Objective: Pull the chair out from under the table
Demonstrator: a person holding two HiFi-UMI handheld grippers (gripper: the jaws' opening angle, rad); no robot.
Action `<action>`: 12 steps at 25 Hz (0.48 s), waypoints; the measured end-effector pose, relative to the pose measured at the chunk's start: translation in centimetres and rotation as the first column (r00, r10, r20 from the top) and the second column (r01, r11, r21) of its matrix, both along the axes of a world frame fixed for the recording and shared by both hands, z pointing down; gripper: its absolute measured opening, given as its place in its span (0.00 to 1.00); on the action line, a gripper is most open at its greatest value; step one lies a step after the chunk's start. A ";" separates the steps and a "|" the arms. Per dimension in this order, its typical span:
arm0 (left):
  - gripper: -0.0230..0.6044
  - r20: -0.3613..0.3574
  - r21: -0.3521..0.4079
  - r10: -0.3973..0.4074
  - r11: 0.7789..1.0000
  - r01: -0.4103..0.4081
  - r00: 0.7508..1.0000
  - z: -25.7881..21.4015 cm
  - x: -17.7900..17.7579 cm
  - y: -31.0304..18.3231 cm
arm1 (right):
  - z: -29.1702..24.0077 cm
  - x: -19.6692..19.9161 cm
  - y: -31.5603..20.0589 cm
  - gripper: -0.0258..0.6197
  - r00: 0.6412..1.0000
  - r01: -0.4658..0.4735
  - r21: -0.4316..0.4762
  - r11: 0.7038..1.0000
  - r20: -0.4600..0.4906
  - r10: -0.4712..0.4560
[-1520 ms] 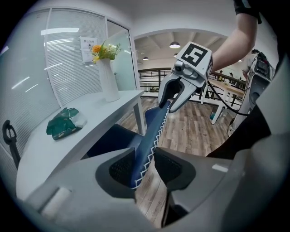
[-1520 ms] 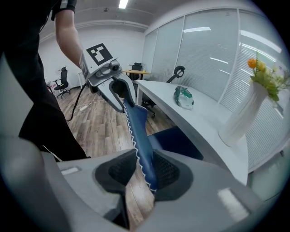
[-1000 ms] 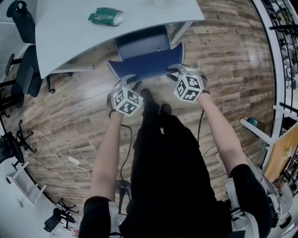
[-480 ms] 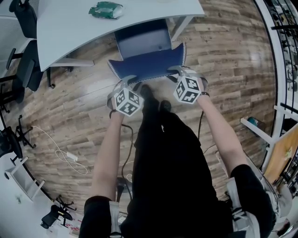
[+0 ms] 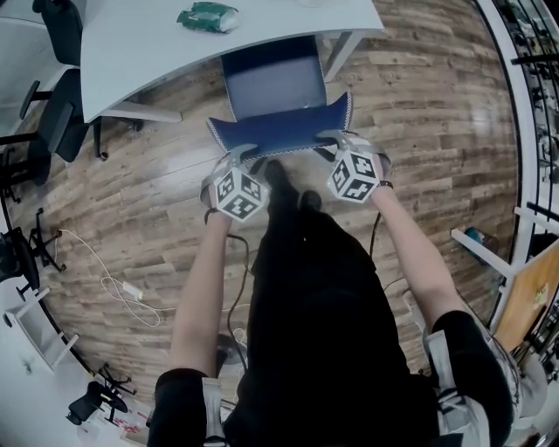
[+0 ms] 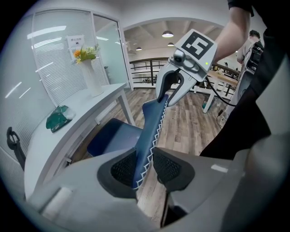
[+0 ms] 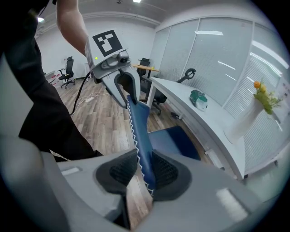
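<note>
A blue chair with white zigzag stitching stands at the white table (image 5: 166, 52), its seat (image 5: 272, 85) partly under the tabletop. The backrest (image 5: 279, 133) faces me. My left gripper (image 5: 244, 153) is shut on the backrest's top edge near its left corner; in the left gripper view the blue edge (image 6: 152, 129) runs between the pads of that gripper (image 6: 145, 165). My right gripper (image 5: 336, 140) is shut on the same edge near the right corner, and the right gripper view shows the fabric (image 7: 140, 131) pinched between that gripper's jaws (image 7: 144, 171).
A green packet (image 5: 208, 16) lies on the table, and a vase of flowers (image 6: 88, 68) stands further along it. Black office chairs (image 5: 44, 148) are at the left. A white cable (image 5: 122, 290) lies on the wood floor. A white frame (image 5: 489, 253) stands at the right.
The chair has slid out from under the table toward me, so more of its seat shows. Both grippers came back with the backrest, still gripping it.
</note>
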State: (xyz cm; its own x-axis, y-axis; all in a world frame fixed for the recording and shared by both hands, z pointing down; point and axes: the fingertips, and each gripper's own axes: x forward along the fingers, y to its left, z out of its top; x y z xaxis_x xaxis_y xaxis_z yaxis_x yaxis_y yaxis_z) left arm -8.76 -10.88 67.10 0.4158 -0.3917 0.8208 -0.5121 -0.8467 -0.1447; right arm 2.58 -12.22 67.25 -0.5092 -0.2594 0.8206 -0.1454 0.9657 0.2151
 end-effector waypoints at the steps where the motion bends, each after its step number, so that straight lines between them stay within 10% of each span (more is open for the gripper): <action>1: 0.23 0.001 0.001 -0.001 1.000 0.001 1.000 -0.2 0.1 0.3 | -0.2 0.1 0.3 0.20 1.000 0.001 0.001 1.000 0.001 -0.001; 12: 0.23 -0.001 -0.008 -0.028 1.000 0.028 1.000 -0.7 1.7 4.8 | -0.8 1.6 4.5 0.20 1.000 0.025 -0.004 1.000 0.000 -0.025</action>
State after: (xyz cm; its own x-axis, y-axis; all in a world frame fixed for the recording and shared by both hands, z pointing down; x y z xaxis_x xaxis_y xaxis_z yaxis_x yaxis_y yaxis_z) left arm -7.09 -6.12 66.38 0.4052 -0.3972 0.8234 -0.5360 -0.8329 -0.1380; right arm 4.18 -7.68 66.50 -0.5152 -0.2431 0.8219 -0.1212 0.9700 0.2109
